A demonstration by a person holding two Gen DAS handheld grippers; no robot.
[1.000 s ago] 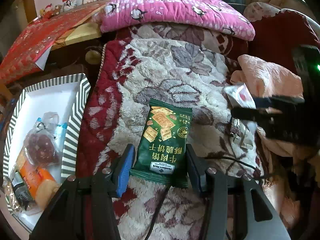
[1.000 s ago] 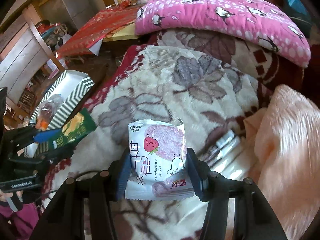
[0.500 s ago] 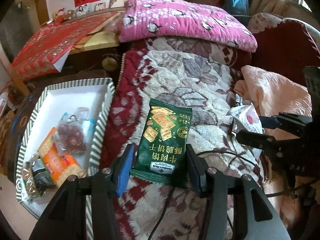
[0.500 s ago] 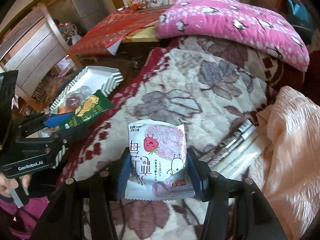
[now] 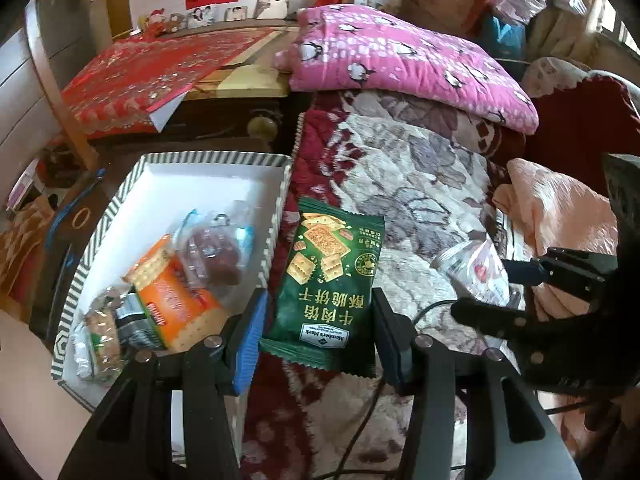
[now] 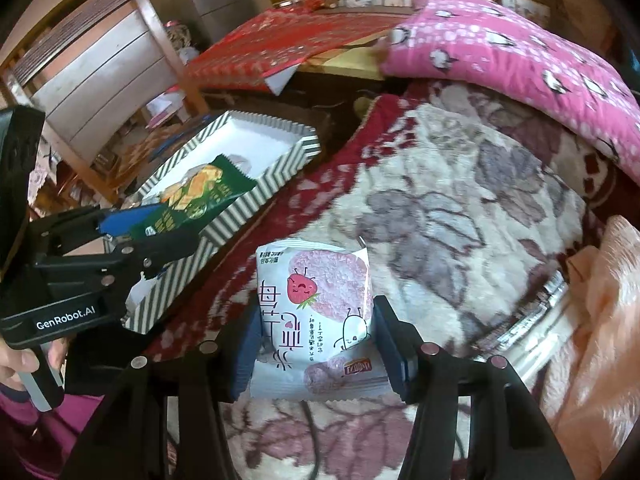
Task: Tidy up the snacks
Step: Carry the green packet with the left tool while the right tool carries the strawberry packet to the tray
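Note:
My left gripper [image 5: 316, 330] is shut on a green cracker packet [image 5: 332, 276], held above the blanket just right of the striped box [image 5: 280, 200]. In the right wrist view that packet [image 6: 200, 196] hangs over the striped box's [image 6: 256, 196] near rim. A white strawberry snack packet [image 6: 316, 312] sits between the pads of my right gripper [image 6: 316, 344], which is shut on it over the flowered blanket [image 6: 460, 216]. From the left wrist view the right gripper [image 5: 500, 292] shows at the right with the white packet [image 5: 480, 272].
Inside the box lie an orange cracker pack [image 5: 176, 300], a clear bag of red snacks [image 5: 216, 252] and a foil-wrapped pack [image 5: 104, 332]. A pink penguin quilt [image 5: 408, 64] lies behind, a peach cloth [image 5: 560, 208] at right. A person's hand [image 6: 16, 364] holds the left gripper.
Both grippers have carried their packets leftward toward the striped box, which now fills more of each view. The green packet has come over the box's rim.

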